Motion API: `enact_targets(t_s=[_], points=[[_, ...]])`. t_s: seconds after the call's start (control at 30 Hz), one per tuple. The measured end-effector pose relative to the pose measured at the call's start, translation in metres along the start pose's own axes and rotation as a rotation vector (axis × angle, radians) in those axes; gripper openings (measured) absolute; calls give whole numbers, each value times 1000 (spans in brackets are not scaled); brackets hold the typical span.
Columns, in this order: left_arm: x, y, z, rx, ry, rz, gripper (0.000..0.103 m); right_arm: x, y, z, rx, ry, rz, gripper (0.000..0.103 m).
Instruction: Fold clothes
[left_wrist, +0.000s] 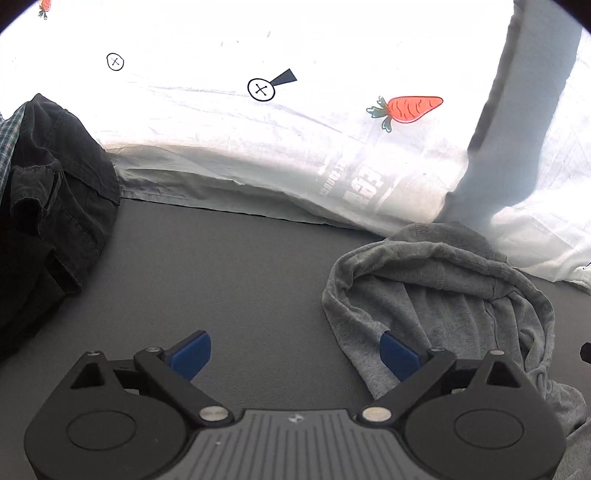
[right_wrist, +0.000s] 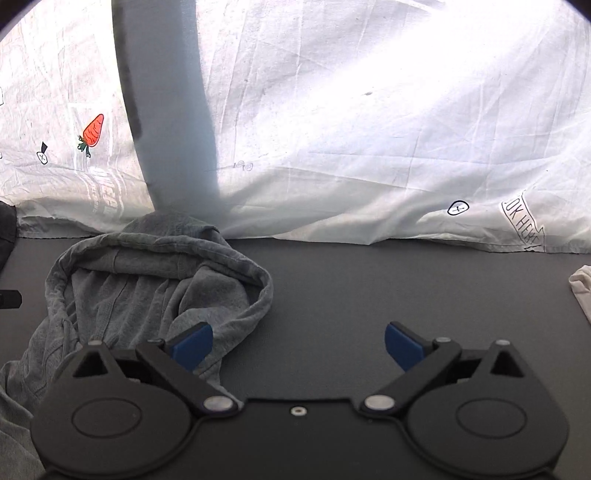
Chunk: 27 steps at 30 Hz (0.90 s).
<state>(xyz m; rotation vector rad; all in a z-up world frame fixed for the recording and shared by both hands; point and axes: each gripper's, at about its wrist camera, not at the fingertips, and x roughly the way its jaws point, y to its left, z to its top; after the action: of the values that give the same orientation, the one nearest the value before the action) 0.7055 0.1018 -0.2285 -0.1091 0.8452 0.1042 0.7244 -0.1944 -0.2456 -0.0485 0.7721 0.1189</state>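
Dark grey tabletop (left_wrist: 229, 266) lies bare between a black garment pile (left_wrist: 48, 206) at the left edge and the white printed sheet (right_wrist: 369, 129) hanging along the far edge. Crumpled there, the grey garment (right_wrist: 155, 280) sits between the two tools. Both the left gripper (left_wrist: 293, 354) and right gripper (right_wrist: 298, 345) are spread wide and empty, each with one blue pad over the cloth's edge.

The white sheet (right_wrist: 369, 129), beyond the right gripper's jaws on their right side, carries a banner (right_wrist: 522, 225) reading "OK HERE"; the grey mirrored lettering (left_wrist: 354, 184) showing through it is illegible.
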Motion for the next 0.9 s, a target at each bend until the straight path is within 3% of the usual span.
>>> enact_targets(t_s=[0.13, 0.27, 0.37, 0.47, 0.53, 0.63, 0.77, 0.9], points=[[31, -14, 15, 99, -3, -54, 98, 38, 7, 17, -50, 13, -40, 101], [60, -24, 24, 169, -2, -7, 98, 65, 12, 28, -93, 19, -56, 101], [75, -25, 29, 168, -4, 27, 98, 82, 18, 32, -153, 40, -101, 101], [81, -16, 36, 90, -19, 39, 98, 88, 21, 35, -193, 37, -135, 101], [79, -7, 40, 32, -46, 31, 99, 86, 22, 37, -210, -2, -187, 101], [66, -3, 47, 37, -90, 34, 99, 71, 25, 41, -219, -63, -200, 101], [28, -5, 51, 75, -189, 55, 99, 33, 29, 51, -189, -163, -211, 101], [-21, 2, 51, 30, -271, 41, 99, -17, 28, 53, -155, -251, -206, 101]])
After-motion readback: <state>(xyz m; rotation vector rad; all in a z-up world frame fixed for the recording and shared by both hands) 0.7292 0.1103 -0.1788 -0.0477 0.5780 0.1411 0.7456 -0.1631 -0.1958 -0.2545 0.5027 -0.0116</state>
